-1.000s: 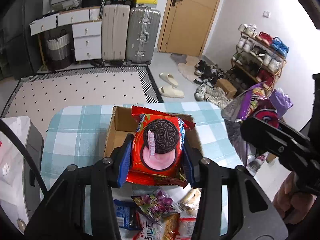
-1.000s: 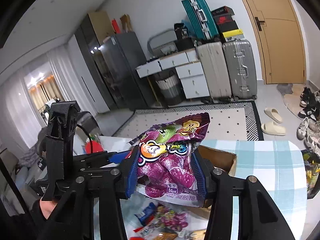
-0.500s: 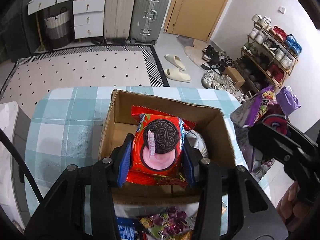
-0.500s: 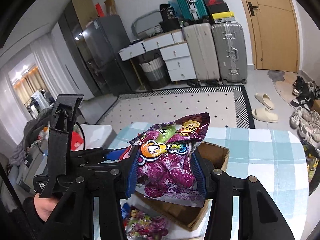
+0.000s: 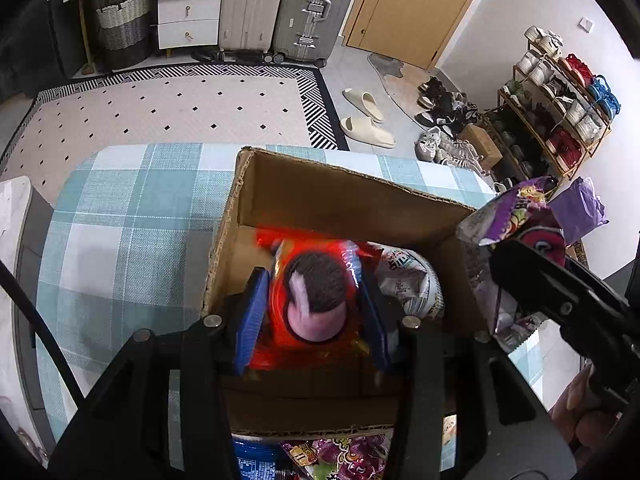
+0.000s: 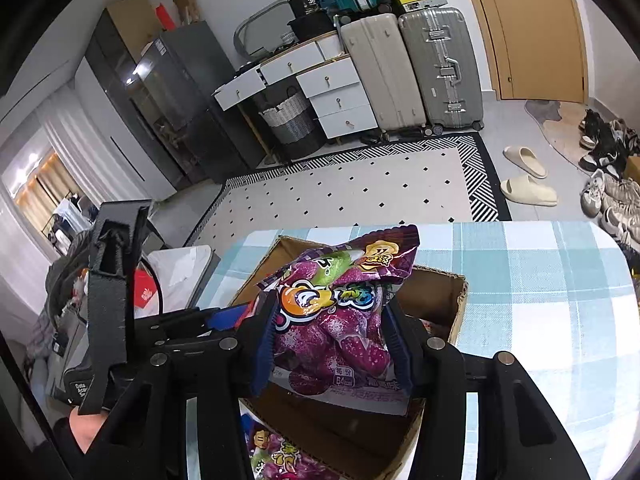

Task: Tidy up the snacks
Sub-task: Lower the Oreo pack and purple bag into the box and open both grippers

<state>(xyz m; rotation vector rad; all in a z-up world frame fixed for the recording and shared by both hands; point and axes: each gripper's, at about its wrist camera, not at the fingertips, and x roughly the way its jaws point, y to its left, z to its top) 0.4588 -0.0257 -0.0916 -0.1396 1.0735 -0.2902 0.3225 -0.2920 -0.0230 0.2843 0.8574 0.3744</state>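
My left gripper (image 5: 312, 312) is shut on a red cookie pack (image 5: 316, 304), which hangs blurred inside the open cardboard box (image 5: 340, 196). A white wrapped snack (image 5: 408, 284) lies in the box beside it. My right gripper (image 6: 332, 340) is shut on a purple candy bag (image 6: 340, 312), held over the near right part of the box (image 6: 436, 292). From the left wrist view the right gripper and its purple bag (image 5: 520, 216) hang by the box's right wall. The left gripper's body (image 6: 116, 300) shows at the left in the right wrist view.
The box stands on a table with a blue checked cloth (image 5: 120, 208). More snack packs (image 5: 336, 456) lie on the table in front of the box. A white side surface (image 6: 180, 276) sits left of the table. A hand (image 5: 580, 412) holds the right gripper.
Both grippers have come down and forward toward the box. The cookie pack now sits within the box walls, and the purple bag hangs lower over the box.
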